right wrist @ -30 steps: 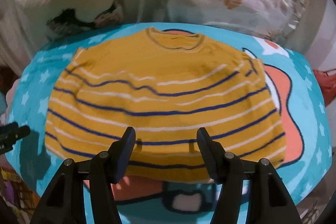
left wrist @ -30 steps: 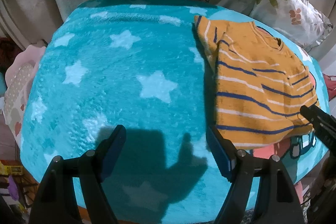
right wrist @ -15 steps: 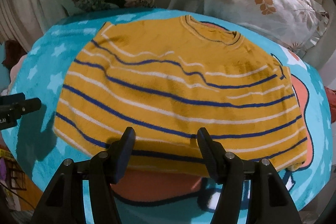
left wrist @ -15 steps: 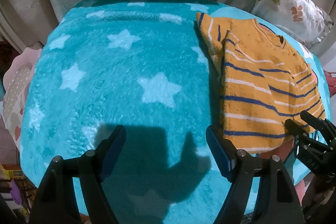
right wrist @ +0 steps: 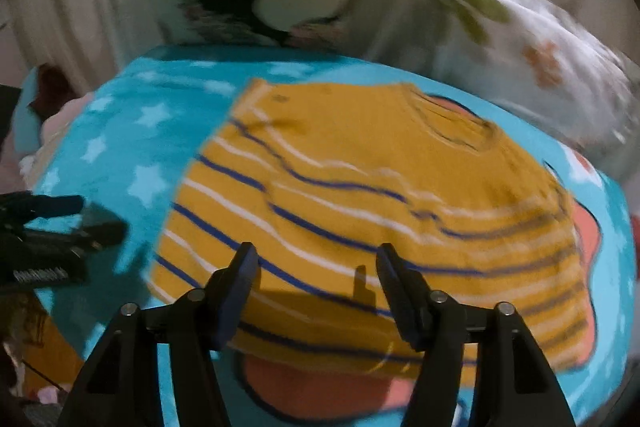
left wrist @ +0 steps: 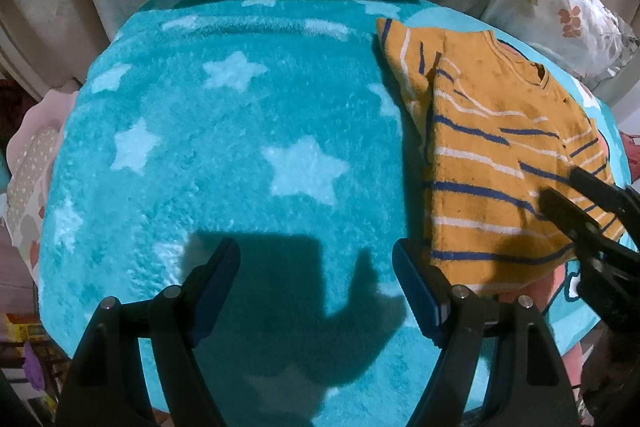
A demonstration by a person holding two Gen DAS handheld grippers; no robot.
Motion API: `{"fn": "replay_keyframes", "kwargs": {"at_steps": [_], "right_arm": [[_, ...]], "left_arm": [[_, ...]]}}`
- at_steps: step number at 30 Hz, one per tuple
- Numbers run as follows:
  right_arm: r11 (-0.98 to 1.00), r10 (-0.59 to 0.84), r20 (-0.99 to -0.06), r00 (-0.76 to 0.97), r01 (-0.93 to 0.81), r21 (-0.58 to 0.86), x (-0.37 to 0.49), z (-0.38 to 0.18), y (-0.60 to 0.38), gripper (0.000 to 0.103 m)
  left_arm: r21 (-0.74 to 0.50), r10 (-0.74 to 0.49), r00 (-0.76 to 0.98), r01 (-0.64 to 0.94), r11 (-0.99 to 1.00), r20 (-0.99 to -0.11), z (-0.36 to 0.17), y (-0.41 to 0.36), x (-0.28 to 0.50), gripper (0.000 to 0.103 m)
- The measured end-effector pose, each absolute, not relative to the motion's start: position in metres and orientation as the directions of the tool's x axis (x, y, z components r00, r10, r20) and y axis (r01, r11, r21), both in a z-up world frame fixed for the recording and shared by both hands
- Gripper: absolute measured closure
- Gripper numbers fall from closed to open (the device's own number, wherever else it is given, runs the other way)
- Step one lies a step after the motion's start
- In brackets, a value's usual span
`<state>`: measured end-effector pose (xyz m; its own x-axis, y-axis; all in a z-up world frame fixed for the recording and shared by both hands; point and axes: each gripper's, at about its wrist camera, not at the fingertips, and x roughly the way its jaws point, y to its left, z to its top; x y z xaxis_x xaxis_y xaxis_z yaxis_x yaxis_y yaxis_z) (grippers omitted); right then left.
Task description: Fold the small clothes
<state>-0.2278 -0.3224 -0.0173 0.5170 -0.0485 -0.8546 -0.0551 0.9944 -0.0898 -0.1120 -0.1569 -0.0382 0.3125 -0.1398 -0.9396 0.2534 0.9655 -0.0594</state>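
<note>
Compared with one second ago, the right gripper (right wrist: 314, 293) has moved across the lower part of the sweater (right wrist: 372, 211). In the left wrist view it was only a black tip at the right edge of the frame; now both its fingers (left wrist: 568, 215) reach well in over the striped cloth at the lower right. In its own view the picture is blurred and the sweater has shifted to the right of the frame and looks tilted, so this hand is in motion. Its jaws are closing, with the near hem of the sweater between them, but the pads do not seem to press on the cloth yet. I judge that it is about to pinch the hem near the bottom left corner, to begin a fold.

The left gripper (left wrist: 316, 285) has not changed. Its fingers stand wide apart and hold nothing. Between them there is only the blue star blanket (left wrist: 240, 131) and their own shadow.

The sweater, yellow with blue and white stripes, lies flat on the blanket on the bed. In the left wrist view it fills the right side of the frame, with the collar at the upper right and the hem at the lower right. Its bottom left corner lies just beside the right finger (left wrist: 416, 291) of the left gripper, whether touching I cannot tell. No fold is made yet.
</note>
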Motion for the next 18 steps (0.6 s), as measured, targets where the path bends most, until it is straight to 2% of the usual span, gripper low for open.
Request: {"fn": "replay_keyframes", "kwargs": {"at_steps": [2, 4, 9, 18], "right_arm": [[0.992, -0.019, -0.869, 0.494, -0.101, -0.078, -0.211, -0.029, -0.306, 0.064], [0.990, -0.015, -0.877, 0.480, -0.117, -0.081, -0.199, -0.041, -0.294, 0.067], [0.986, -0.025, -0.908, 0.418, -0.141, -0.093, -0.176, -0.072, -0.277, 0.064], [0.989, 0.053, -0.886, 0.461, -0.145, -0.016, -0.204, -0.041, -0.284, 0.064]], "left_arm": [[-0.056, -0.136, 0.310, 0.253, 0.966, -0.941, -0.039, -0.157, -0.113, 0.025], [-0.051, -0.131, 0.310, 0.252, 0.966, -0.942, -0.039, -0.156, -0.115, 0.025], [-0.040, -0.113, 0.307, 0.235, 0.971, -0.945, -0.040, -0.150, -0.118, 0.025], [-0.028, -0.100, 0.325, 0.217, 0.976, -0.940, -0.034, -0.148, -0.115, 0.025]]}}
